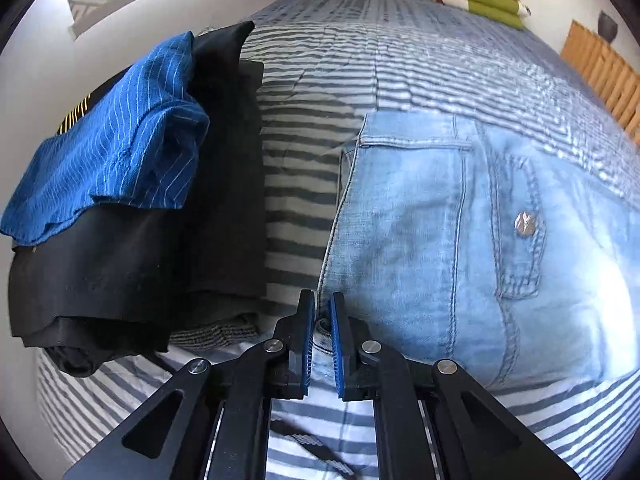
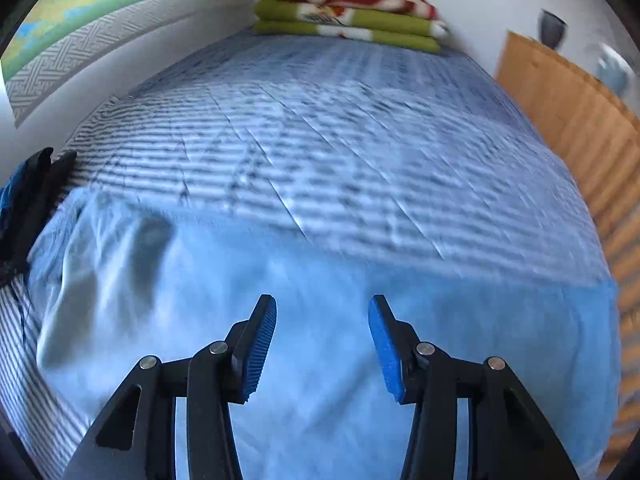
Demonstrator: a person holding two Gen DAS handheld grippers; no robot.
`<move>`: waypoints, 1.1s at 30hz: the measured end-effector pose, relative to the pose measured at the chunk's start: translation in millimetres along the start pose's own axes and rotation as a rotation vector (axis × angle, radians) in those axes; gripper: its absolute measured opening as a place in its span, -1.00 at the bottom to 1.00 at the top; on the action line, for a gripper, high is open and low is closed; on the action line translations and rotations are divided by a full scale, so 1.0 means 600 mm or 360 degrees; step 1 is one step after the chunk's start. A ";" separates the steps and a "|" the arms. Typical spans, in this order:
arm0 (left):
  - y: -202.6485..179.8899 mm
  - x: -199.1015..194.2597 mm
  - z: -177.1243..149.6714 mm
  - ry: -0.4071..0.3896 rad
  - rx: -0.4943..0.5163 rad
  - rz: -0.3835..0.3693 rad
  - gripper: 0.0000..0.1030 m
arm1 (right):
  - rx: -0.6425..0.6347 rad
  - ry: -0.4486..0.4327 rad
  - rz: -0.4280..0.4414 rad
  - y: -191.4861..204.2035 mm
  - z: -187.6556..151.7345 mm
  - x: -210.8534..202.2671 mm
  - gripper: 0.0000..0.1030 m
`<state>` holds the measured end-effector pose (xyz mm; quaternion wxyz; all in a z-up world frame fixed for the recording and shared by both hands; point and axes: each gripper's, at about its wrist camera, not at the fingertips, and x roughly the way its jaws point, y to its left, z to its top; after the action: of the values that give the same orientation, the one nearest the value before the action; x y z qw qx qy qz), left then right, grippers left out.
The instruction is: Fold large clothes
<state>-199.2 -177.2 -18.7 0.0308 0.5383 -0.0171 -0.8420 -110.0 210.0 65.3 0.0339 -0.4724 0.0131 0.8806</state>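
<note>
Two grippers over the striped bed (image 1: 320,40): your left gripper (image 1: 322,344) is clamped on the near edge of the light denim garment (image 1: 440,240), which lies flat on the sheet, while your right gripper (image 2: 322,344) hovers over the same denim with jaws apart and nothing between them. Just left of your left gripper sits a stack of folded dark clothes (image 1: 200,240) topped by a blue pinstriped piece (image 1: 112,152), close to the denim edge. Folded green-and-red blankets (image 2: 348,16) lie at the far end, well apart, with a wooden panel (image 2: 560,120) along the right side.
</note>
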 end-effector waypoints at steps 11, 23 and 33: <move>0.003 0.015 -0.003 0.0010 0.0057 -0.0021 -0.84 | -0.0462 0.0247 0.0222 0.101 0.058 0.171 -0.01; -0.002 0.038 0.002 0.0004 0.0057 -0.0008 -0.84 | -0.0666 0.0305 0.0319 0.107 0.024 0.159 -0.01; 0.004 -0.001 -0.013 -0.0081 0.0028 0.0010 -0.86 | -0.0698 0.0055 0.0111 0.122 0.036 0.090 -0.92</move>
<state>-192.0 -179.7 -21.2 0.0284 0.5169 -0.0270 -0.8551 -162.8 140.5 31.3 -0.1003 -0.4826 -0.1620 0.8548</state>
